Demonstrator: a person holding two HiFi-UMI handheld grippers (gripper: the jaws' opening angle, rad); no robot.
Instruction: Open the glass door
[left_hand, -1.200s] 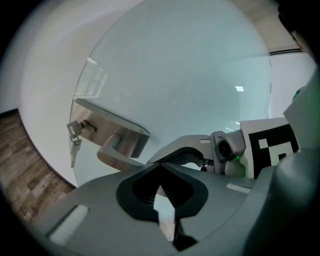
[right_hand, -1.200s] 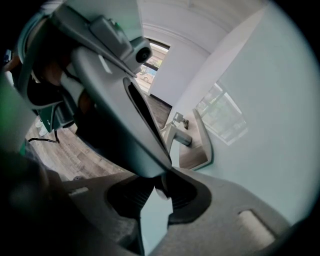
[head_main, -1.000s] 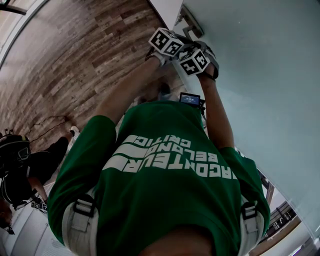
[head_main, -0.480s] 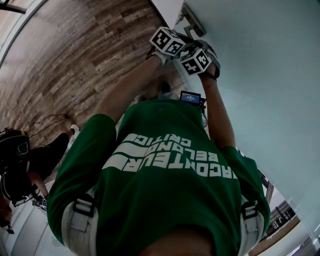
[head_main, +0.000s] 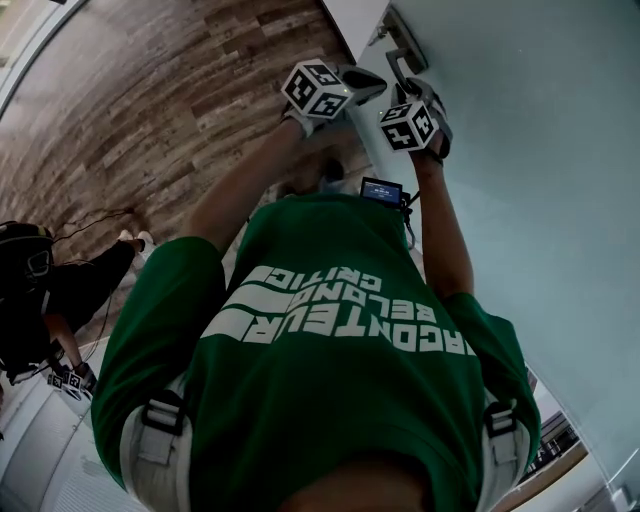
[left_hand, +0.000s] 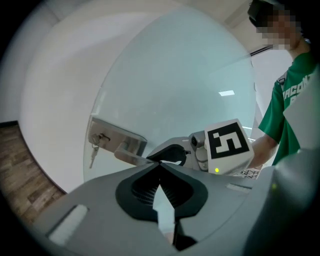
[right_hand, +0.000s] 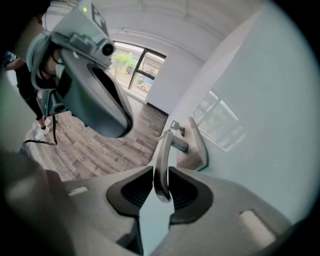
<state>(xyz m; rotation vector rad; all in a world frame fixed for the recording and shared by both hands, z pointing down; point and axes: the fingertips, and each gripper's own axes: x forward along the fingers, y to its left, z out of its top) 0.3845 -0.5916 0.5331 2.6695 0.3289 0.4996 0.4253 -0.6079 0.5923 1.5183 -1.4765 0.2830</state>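
Grasp made: at lower centre the right claw (right_hand: 161, 172) is clamped on the silver metal lever handle (right_hand: 165, 145) of the frosted glass door (right_hand: 260, 100); the left claw (left_hand: 159, 164) is closed on nothing; next, probably, press the lever down and swing the door.

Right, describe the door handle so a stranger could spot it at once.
Find the frosted glass door; near its edge sits a lock plate. The handle is the long lever jutting from it, clamped by the right gripper, unlike the small key.
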